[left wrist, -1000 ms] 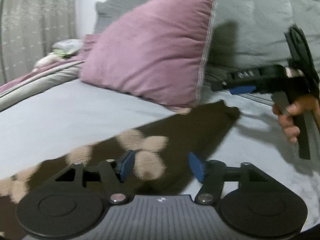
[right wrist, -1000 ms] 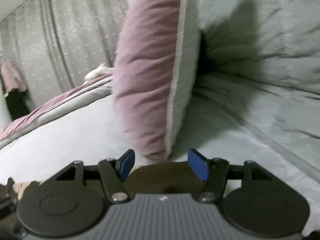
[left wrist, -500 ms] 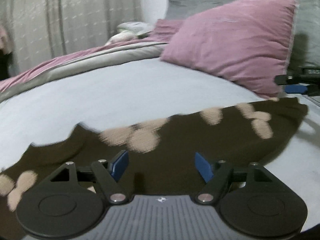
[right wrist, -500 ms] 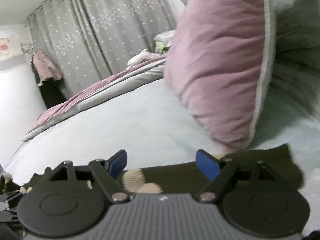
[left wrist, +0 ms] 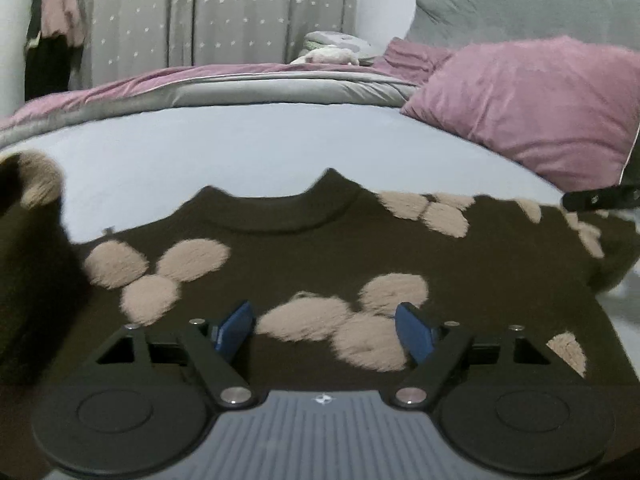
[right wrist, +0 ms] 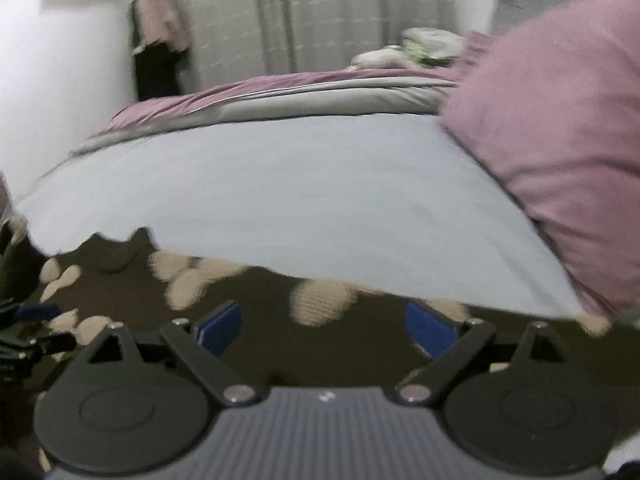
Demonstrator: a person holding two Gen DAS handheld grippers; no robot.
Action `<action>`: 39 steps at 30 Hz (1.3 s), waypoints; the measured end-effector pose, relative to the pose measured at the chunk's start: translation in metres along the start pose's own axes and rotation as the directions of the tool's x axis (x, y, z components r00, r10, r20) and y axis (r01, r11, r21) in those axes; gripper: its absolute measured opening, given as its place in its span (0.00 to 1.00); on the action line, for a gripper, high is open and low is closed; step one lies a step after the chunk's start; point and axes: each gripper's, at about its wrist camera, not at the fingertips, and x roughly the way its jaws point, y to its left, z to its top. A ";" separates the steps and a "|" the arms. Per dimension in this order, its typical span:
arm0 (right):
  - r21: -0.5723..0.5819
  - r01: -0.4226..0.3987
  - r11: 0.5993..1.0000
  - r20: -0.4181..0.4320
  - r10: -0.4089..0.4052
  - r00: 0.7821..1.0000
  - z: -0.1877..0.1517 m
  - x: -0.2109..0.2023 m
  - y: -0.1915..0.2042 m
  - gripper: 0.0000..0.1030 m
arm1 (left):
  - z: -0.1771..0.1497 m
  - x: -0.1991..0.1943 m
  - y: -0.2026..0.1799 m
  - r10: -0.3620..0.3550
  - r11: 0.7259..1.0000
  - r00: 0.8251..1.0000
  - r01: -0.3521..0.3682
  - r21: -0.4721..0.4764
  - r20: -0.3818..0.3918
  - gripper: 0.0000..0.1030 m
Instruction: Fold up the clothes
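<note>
A dark brown sweater (left wrist: 304, 256) with fuzzy beige patches lies spread flat on the pale blue bed sheet (left wrist: 248, 148), its round neckline facing away from me. My left gripper (left wrist: 325, 326) hovers open over the sweater's middle, nothing between its blue pads. My right gripper (right wrist: 323, 326) is also open, above the sweater (right wrist: 256, 320) near its right side. A black part of the right gripper (left wrist: 600, 198) pokes in at the right edge of the left wrist view. Part of the left gripper (right wrist: 28, 334) shows at the far left of the right wrist view.
A mauve pillow (left wrist: 532, 104) leans against a grey headboard (left wrist: 520, 12) at the right. A rolled grey and mauve duvet (left wrist: 224, 88) lies along the bed's far side. Grey star-print curtains (left wrist: 224, 8) and hanging clothes (left wrist: 52, 36) stand behind.
Both grippers have swung left and drawn back from the pillow. The sweater's neckline and body have come into the left view. Both stay open.
</note>
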 end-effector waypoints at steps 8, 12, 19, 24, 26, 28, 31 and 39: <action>-0.159 -0.082 0.984 -0.044 0.076 0.996 0.035 0.031 0.097 0.96 | -0.006 -0.023 0.045 0.049 0.998 0.999 -0.050 -0.031 -0.012 0.77; -0.228 -0.139 0.964 -0.061 0.128 0.990 0.051 0.046 0.151 0.98 | -0.007 -0.040 0.072 0.069 0.996 0.997 -0.070 -0.047 -0.028 0.77; -0.288 -0.265 0.920 -0.063 0.258 0.964 0.076 0.061 0.251 0.99 | -0.009 -0.083 0.114 0.006 0.994 1.000 -0.007 -0.110 -0.010 0.77; -0.245 -0.369 0.896 -0.069 0.364 0.929 0.083 0.076 0.306 0.99 | -0.010 -0.105 0.131 0.004 0.992 1.000 -0.001 -0.123 0.020 0.80; -0.225 -0.396 0.890 -0.069 0.391 0.918 0.082 0.082 0.323 0.99 | -0.012 -0.112 0.140 0.014 0.991 0.999 -0.009 -0.134 0.038 0.81; -0.201 -0.411 0.889 -0.070 0.406 0.911 0.080 0.088 0.336 0.99 | -0.015 -0.114 0.155 0.024 0.984 0.999 -0.016 -0.180 0.042 0.82; -0.151 -0.424 0.893 -0.067 0.419 0.906 0.076 0.101 0.349 1.00 | -0.019 -0.116 0.177 0.038 0.966 0.998 -0.025 -0.256 0.045 0.82; -0.018 -0.432 0.902 -0.062 0.430 0.901 0.050 0.144 0.354 1.00 | -0.029 -0.125 0.221 0.055 0.910 0.993 -0.006 -0.415 0.106 0.81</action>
